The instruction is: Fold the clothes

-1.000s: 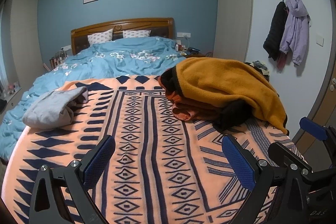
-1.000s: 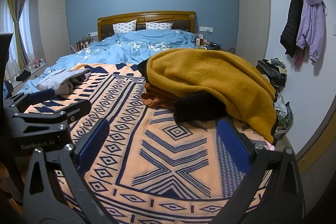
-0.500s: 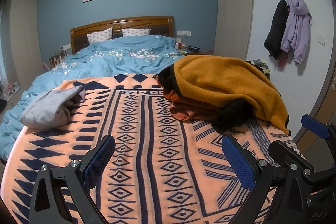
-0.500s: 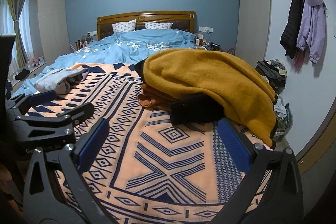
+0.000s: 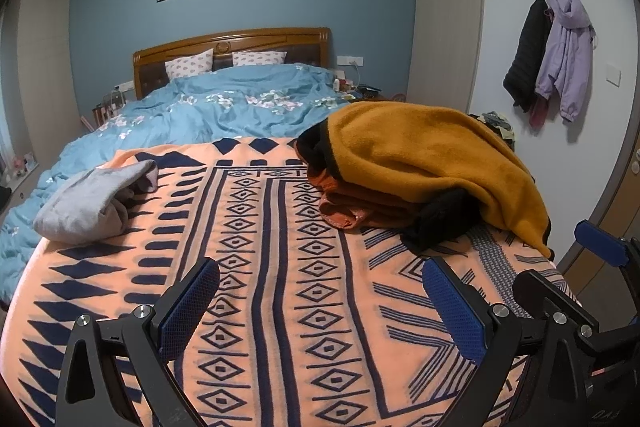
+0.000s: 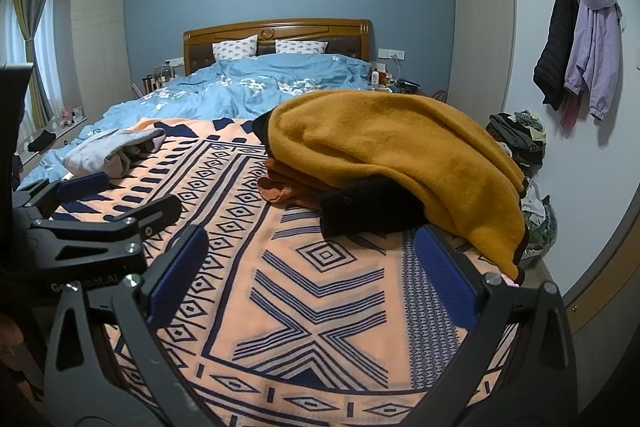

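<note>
1. Hovering above the near end of the bed, the left tongs (image 5: pixel 320 307) stand spread wide with nothing between their blue pads, over the orange and navy geometric-patterned blanket (image 5: pixel 280 267) that serves as the folding surface.
2. The right tongs (image 6: pixel 312 279) are likewise released and empty, level with the left pair and just to its right; each pair shows at the edge of the other's view.
3. Both pairs point forward along the bed toward the headboard, tilted slightly down, and neither touches any cloth.
4. The nearest work lies ahead and to the right: a heap made of a mustard-yellow fleece garment (image 6: pixel 400 147) draped over a rust-orange garment (image 6: pixel 288 187) and a black garment (image 6: pixel 368 203). All three look crumpled and unfolded.
5. Farther off on the left side of the blanket rests a grey sweatshirt-like garment (image 5: pixel 88 203), bundled into a loose roll; whether it counts as folded I cannot tell.
6. Judging by this, the task is at an early stage: the heap is untouched, and at most one piece is set aside.
</note>
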{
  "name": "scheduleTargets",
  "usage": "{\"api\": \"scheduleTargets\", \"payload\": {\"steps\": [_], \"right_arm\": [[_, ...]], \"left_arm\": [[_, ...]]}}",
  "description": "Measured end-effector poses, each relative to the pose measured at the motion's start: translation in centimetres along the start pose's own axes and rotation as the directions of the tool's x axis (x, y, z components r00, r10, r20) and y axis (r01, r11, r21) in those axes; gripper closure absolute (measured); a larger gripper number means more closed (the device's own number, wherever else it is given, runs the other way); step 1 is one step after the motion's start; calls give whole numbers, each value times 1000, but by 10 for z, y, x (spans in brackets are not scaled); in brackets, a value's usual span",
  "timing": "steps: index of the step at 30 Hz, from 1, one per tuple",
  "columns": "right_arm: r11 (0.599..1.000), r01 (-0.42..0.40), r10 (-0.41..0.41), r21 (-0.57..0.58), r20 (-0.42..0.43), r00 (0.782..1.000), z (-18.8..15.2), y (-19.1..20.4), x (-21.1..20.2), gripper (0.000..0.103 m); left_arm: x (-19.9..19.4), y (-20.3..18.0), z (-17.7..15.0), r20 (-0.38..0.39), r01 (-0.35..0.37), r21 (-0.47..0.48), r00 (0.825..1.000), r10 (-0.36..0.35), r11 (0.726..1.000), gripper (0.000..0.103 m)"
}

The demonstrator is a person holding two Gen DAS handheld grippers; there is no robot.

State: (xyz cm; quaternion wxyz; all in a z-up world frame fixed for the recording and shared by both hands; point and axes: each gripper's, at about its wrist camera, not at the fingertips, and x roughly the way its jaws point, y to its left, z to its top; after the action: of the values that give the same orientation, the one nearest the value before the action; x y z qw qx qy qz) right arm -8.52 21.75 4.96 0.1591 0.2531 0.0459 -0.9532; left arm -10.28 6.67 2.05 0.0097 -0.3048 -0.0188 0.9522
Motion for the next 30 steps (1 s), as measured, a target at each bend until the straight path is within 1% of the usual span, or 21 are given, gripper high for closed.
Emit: {"api": "scheduleTargets", "payload": {"steps": [17, 23, 27, 30], "right_arm": [[1000, 4, -4, -10, -15, 1000, 2, -4, 10, 0], [999, 16, -16, -31, -30, 999, 10, -9, 28, 0], [999, 30, -31, -38, -42, 999, 15, -13, 40, 0], [997, 36, -40, -67, -56, 998, 18, -15, 51, 0]], "left_arm": [[10, 2, -1, -15, -10, -6, 1000, 10, 1000, 0], [24, 9, 3, -39, -13, -34, 999, 12, 999, 0], [31, 9, 5, -50, -16, -35, 999, 14, 999, 0], [37, 9, 7, -53, -27, -43, 998, 25, 999, 0]]}}
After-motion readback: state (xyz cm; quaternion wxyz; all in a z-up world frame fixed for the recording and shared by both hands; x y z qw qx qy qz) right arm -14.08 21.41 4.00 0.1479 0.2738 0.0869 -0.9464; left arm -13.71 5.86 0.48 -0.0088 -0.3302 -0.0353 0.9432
